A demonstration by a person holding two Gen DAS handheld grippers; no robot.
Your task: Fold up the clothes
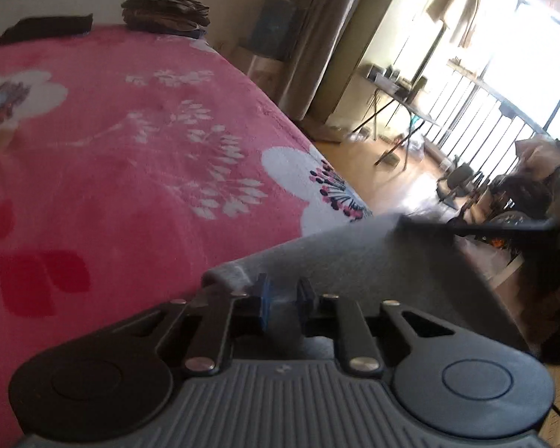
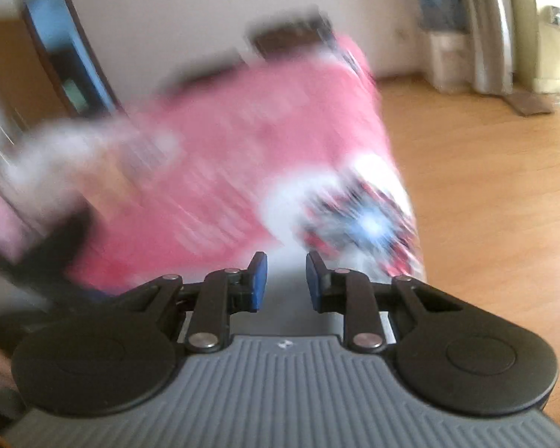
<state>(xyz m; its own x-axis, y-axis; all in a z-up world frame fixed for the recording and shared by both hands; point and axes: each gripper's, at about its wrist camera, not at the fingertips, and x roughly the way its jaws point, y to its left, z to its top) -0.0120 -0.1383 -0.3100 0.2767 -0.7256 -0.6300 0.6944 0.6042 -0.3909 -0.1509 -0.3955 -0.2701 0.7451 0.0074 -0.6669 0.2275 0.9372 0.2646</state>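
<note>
We take the pink floral blanket point(image 1: 130, 156) as landmark: its right edge drops to bare wood floor point(image 2: 485, 186), and folded dark piles point(image 1: 164, 13) sit at its far end. Our left gripper point(image 1: 282, 298) pinches the grey garment point(image 1: 354, 261), a smooth, taut sheet lifted over the blanket's near right corner. Our right gripper point(image 2: 285, 280) shows a narrow gap with grey between the pads; contact cannot be confirmed.

The left gripper point(image 1: 282, 298) is pinching a gray garment point(image 1: 354, 257) over a pink flowered blanket point(image 1: 130, 149), with folded clothes point(image 1: 166, 13) lying beyond.
</note>
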